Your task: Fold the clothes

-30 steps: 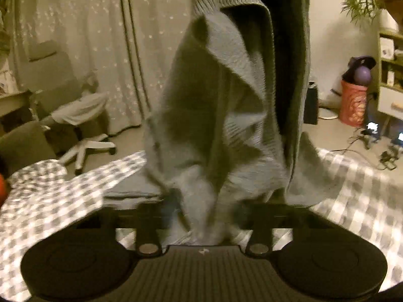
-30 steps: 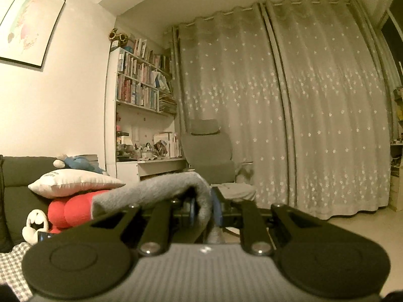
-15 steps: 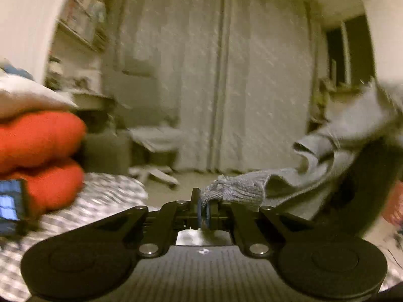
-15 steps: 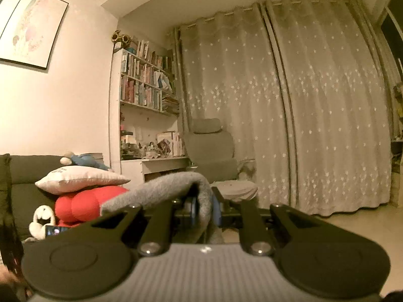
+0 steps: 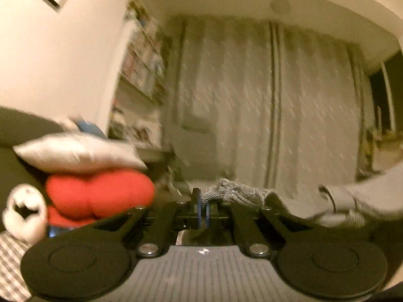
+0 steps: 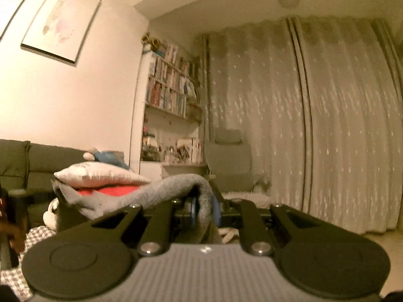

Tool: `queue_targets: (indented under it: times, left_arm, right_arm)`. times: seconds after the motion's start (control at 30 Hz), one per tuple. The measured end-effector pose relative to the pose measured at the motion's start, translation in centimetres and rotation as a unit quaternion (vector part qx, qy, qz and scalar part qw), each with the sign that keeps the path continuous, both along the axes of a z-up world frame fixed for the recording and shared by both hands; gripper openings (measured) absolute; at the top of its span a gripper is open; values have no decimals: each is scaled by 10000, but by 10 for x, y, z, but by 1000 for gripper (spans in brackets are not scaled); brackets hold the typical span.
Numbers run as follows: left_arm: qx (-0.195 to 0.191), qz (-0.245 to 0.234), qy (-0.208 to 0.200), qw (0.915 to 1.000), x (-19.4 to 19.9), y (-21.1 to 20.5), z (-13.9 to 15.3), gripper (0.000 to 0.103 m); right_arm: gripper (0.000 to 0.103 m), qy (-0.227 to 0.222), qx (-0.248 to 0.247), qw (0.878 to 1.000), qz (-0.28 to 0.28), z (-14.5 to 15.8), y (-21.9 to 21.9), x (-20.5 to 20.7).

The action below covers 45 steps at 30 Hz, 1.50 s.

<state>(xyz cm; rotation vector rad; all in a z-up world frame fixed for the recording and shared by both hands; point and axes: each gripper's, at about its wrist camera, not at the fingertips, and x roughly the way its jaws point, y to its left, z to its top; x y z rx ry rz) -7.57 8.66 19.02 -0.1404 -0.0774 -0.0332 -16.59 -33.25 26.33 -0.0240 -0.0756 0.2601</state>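
Left wrist view tilted higher than before, your left hand-held gripper (image 5: 203,205) and right hand-held gripper (image 6: 203,207) both still clamping the grey sweater (image 6: 161,191).

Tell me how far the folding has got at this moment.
Early stage. Done: both ends of the sweater are picked up, the left gripper and right gripper each shut on knit fabric. In hand: the sweater is held up in the air, both cameras facing the curtains rather than the checked cover. Left: laying it flat and making every fold; none is visible.
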Motion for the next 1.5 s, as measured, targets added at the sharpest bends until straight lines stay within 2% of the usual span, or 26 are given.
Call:
queue_targets:
  times: [0.1, 0.2, 0.3, 0.5, 0.73, 0.83, 0.9, 0.97, 1.07, 1.2, 1.3, 1.4, 1.5]
  left_arm:
    - [-113, 210, -382, 9990, -12, 17, 29, 3]
    - [-21, 247, -617, 9978, -14, 24, 54, 3]
    - [130, 304, -839, 9959, -21, 26, 69, 3]
    - [183, 446, -1335, 9899, -51, 27, 92, 3]
    - [551, 771, -2221, 9704, -68, 22, 143, 3]
    - [788, 867, -2401, 9637, -61, 19, 161, 3]
    - [944, 870, -2344, 9636, -48, 18, 164, 3]
    - [1164, 835, -2108, 9670, -25, 14, 156, 3]
    - [1500, 773, -1540, 9735, 23, 5, 125, 3]
    - [1861, 676, -574, 9785, 110, -12, 55, 3]
    - [1810, 520, 350, 9815, 184, -31, -2, 3]
    - [1659, 293, 1338, 9766, 249, -46, -54, 4]
    - [1530, 60, 2357, 9597, 298, -57, -102, 12]
  right_arm:
    - [9, -234, 97, 9996, 108, 18, 0, -12]
    - [9, -366, -107, 9993, -6, 28, 9, -15]
    - [8, -474, -178, 9987, -106, 33, 13, -21]
    - [8, -1175, -14, 9927, -285, 57, 13, -51]
    - [8, -2075, -110, 9773, -409, 103, 24, -83]
    - [8, -2034, -106, 9779, -471, 117, 22, -73]
    - [8, -1887, -74, 9806, -519, 121, 19, -60]
    - [8, -1593, -30, 9856, -576, 117, 14, -38]
    - [8, -855, -24, 9938, -707, 86, 7, 12]
    - [8, 179, -12, 9957, -904, 34, -4, 87]
    - [8, 947, 80, 9894, -1098, -13, -14, 149]
    - [8, 1663, 241, 9776, -1267, -61, -25, 204]
    - [8, 2338, 207, 9621, -1389, -108, -30, 255]
